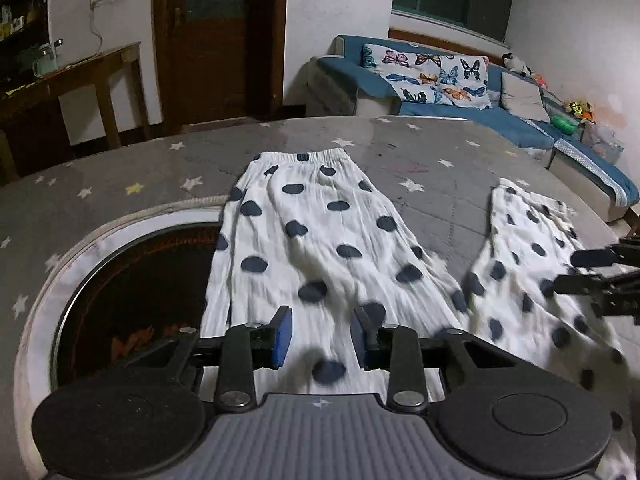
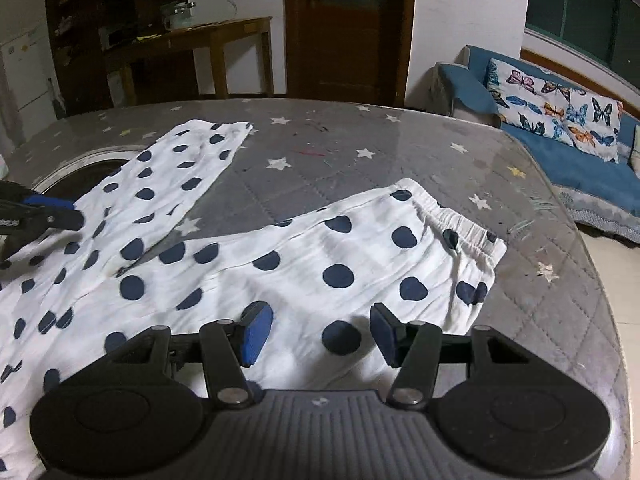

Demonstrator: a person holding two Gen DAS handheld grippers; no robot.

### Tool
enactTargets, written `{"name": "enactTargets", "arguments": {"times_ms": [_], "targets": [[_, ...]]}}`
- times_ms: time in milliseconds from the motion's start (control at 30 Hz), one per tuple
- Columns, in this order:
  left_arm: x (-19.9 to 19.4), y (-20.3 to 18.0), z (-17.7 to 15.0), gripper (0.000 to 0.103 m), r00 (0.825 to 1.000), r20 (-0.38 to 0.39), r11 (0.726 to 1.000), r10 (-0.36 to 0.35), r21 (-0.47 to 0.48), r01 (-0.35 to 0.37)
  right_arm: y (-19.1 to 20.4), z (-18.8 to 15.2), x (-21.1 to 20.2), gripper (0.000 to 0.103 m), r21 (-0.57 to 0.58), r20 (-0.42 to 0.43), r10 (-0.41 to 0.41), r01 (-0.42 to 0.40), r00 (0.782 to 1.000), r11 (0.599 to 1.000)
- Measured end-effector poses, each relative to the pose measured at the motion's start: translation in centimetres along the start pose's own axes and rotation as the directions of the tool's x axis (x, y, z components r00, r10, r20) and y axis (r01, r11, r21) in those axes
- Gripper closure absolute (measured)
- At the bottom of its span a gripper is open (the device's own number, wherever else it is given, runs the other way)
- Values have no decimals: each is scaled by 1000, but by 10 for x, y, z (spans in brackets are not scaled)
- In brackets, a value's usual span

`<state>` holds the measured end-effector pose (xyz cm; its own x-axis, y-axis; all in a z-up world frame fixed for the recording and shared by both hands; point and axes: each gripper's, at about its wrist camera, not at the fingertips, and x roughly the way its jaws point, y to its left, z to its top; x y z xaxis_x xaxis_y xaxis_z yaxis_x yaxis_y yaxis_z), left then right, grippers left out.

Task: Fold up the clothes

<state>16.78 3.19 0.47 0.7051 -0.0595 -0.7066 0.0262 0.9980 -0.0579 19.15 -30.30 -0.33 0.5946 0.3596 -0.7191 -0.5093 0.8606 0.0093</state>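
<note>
Left gripper (image 1: pixel 322 336) open above star-print grey table (image 1: pixel 120 184).

A pair of white trousers (image 2: pixel 280 276) with dark navy polka dots lies spread flat on the counter (image 2: pixel 400 152), its two legs splayed apart in a V. The fabric is thin and lightly creased. Each leg ends in a gathered elastic cuff: the left cuff (image 1: pixel 320 156) lies far across the counter, and the right cuff (image 2: pixel 468 228) lies nearer its right edge. The left leg (image 1: pixel 304 240) partly overlaps a round opening (image 1: pixel 132 280) in the counter.
</note>
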Motion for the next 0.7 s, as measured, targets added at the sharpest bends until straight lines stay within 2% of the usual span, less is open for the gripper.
{"name": "enactTargets", "arguments": {"times_ms": [200, 267, 333, 400, 467, 567, 700], "targets": [[29, 1, 5, 85, 1000, -7, 1000, 24, 11, -24, -7, 0, 7, 46, 11, 8, -3, 3, 1000, 1000], [31, 1, 5, 91, 998, 4, 998, 61, 35, -61, -11, -1, 6, 45, 20, 10, -17, 17, 1000, 1000], [32, 2, 5, 92, 992, 16, 991, 123, 54, -123, -16, -3, 4, 45, 31, 10, -36, 36, 999, 999], [33, 10, 6, 93, 984, 20, 984, 177, 26, -178, -21, -6, 3, 45, 44, 11, -56, 55, 998, 998], [32, 19, 7, 94, 978, 14, 979, 206, -15, -206, -29, -9, 0, 45, 63, 11, -72, 71, 997, 996], [33, 28, 7, 96, 963, 15, 963, 268, -26, -267, -38, -14, -4, 45, 73, 10, -87, 86, 996, 994], [32, 31, 10, 96, 962, 2, 962, 272, -29, -272, -41, -13, -7, 45, 55, 3, -102, 102, 995, 993]]}}
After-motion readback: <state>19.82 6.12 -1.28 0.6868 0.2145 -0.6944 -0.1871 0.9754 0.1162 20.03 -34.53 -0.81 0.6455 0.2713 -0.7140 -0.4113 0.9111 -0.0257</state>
